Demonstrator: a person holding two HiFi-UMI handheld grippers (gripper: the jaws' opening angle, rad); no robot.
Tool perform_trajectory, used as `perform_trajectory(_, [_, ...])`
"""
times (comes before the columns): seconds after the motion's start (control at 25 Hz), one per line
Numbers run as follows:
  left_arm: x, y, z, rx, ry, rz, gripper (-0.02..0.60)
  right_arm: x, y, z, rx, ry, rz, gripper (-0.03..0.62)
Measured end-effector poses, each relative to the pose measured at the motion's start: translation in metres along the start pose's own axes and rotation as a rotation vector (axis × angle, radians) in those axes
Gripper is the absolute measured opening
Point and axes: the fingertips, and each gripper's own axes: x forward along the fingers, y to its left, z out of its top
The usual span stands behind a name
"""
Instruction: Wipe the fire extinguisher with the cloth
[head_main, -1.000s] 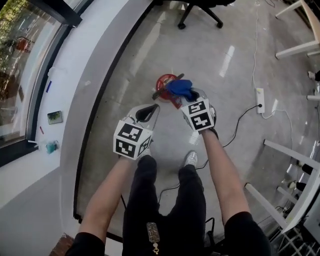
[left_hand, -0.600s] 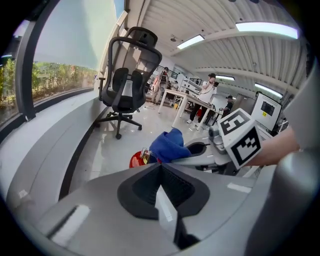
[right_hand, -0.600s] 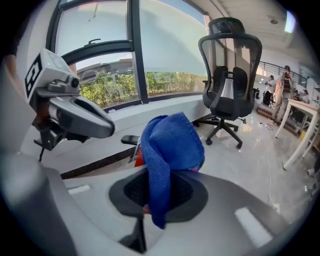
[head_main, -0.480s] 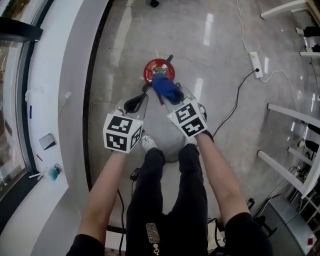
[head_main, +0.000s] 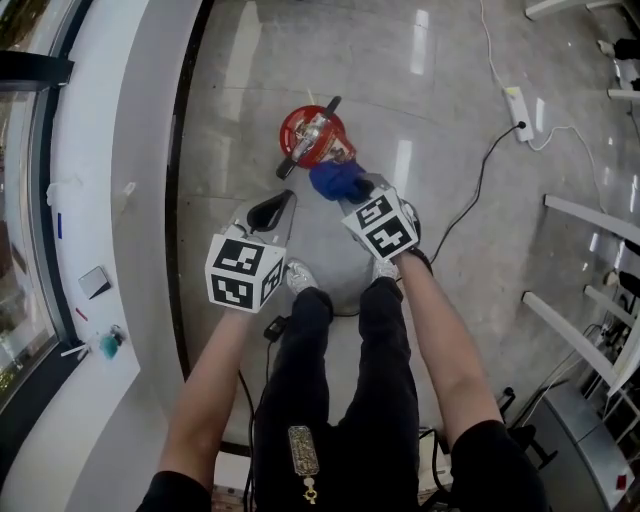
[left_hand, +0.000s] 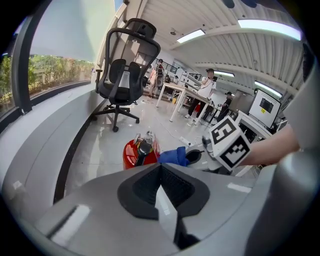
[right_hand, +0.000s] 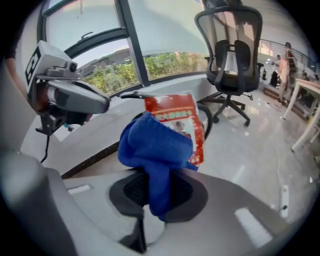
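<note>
Evidently the right gripper (head_main: 360, 194) clamps the blue cloth (head_main: 335, 179) bunched forward, ready to rub the fire extinguisher (head_main: 314, 138) standing on the floor (head_main: 450, 120) just beyond. The left gripper (head_main: 273, 209), jaws together and empty, hovers left.

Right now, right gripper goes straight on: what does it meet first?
Probably the red fire extinguisher, dead ahead; the blue cloth in the right gripper would touch it first. Gap unclear.

The cloth (right_hand: 155, 145) covers much of the fire extinguisher (right_hand: 186, 114) (its label unreadable).
</note>
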Motion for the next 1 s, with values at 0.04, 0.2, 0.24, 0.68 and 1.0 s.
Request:
perform_trajectory(0.04, [0.0,-0.002,-0.002,-0.002,0.002,0.001,0.006,0.001,-0.014,-0.002,0.026,0.001,-0.027,0.049])
perform_trajectory(0.2, [-0.002,-0.003,-0.005,-0.021,0.0,0.016,0.006,-0.001,-0.063,0.009,0.069,-0.019,-0.115,0.049])
perform_trajectory(0.24, [-0.003,-0.002,-0.005,-0.027,0.0,0.022,0.006,-0.002,-0.071,0.015,0.066,-0.023,-0.124,0.049])
perform_trajectory(0.68, [-0.016,0.008,0.012,-0.069,-0.033,0.072,0.006,-0.023,-0.051,0.123,-0.233,-0.101,-0.11,0.049])
perform_trajectory(1.0, [-0.038,0.025,0.012,-0.103,-0.062,0.094,0.006,-0.018,0.035,0.147,-0.454,-0.059,0.011,0.049])
